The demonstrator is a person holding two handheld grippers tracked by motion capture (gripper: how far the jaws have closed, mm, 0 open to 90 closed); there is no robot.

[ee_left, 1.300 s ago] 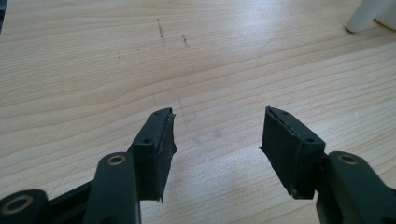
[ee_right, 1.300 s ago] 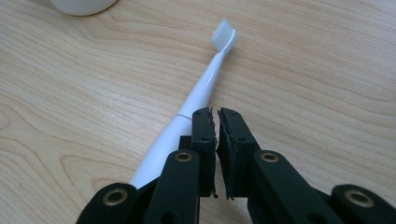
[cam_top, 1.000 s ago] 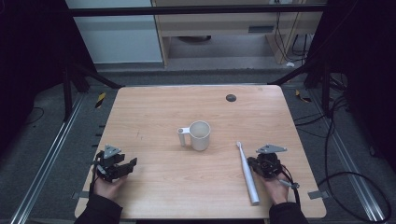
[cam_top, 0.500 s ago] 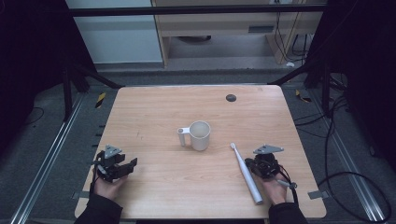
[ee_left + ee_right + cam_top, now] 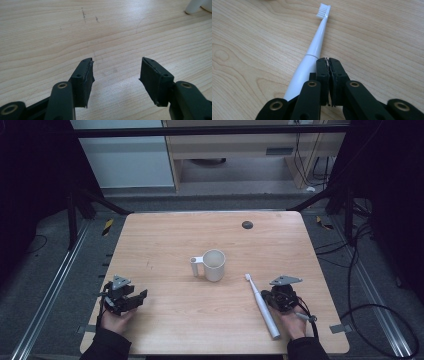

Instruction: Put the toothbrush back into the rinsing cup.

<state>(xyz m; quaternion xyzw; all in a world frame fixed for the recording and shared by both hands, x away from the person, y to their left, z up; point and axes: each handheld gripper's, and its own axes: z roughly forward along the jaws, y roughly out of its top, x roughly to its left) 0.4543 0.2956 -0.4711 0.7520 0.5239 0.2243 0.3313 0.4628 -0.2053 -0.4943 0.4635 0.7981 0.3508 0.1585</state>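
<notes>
Toothbrush (image 5: 312,53), white, lies flat on the table (image 5: 165,240) just beside our right gripper (image 5: 328,61), on its left side and touching the left jaw's outer face, bristle head pointing away from us toward the mug (image 5: 214,265), which stands well apart ahead. We note the right gripper clenched, pads pressed together with nothing between them. Our left gripper (image 5: 116,72) rests released, jaws wide over bare wood.
</notes>
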